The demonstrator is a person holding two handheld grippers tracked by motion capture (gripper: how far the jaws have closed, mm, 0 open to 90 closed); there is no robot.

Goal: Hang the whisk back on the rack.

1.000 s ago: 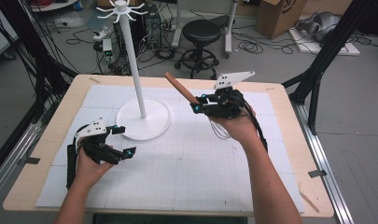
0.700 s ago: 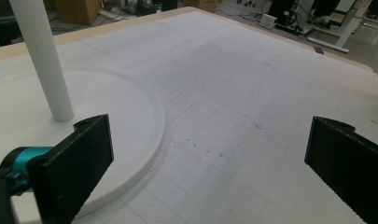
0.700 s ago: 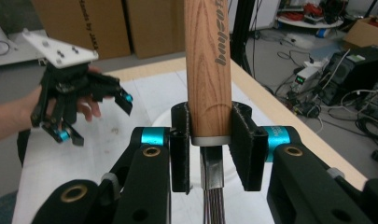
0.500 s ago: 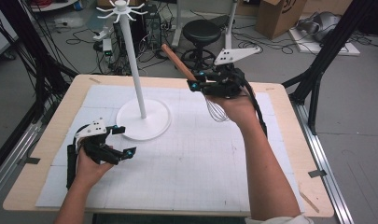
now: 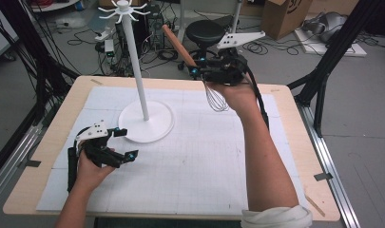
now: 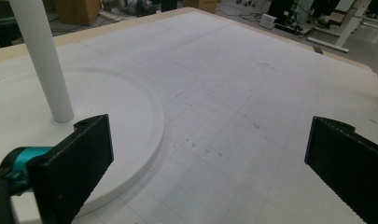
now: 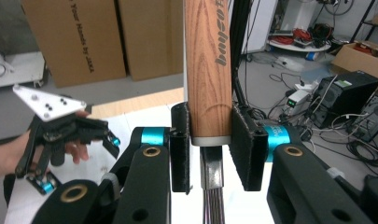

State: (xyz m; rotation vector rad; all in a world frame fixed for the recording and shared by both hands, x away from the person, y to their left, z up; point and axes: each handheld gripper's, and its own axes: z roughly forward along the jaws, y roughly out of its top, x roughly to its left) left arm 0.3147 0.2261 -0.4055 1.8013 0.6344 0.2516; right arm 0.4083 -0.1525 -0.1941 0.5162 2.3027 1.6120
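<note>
Whisk being carried toward the white hook stand [image 5: 143, 90]
Right gripper [image 5: 205, 73] jaws are pinching the wooden-handled wire whisk [image 5: 187, 54]; left gripper [image 5: 125, 143] jaws are resting spread; hooking its handle end comes next.

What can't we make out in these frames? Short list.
- Whisk handle end: right gripper view, cut off by the top edge, so the printed word is incomplete.
- Whisk wires: right gripper view, cut off by the bottom edge between the right gripper jaws.
- Stand top and hooks: left gripper view, cut off by the top edge.
- Left gripper body: high view, partly covered by its grey plate and the hand.
</note>
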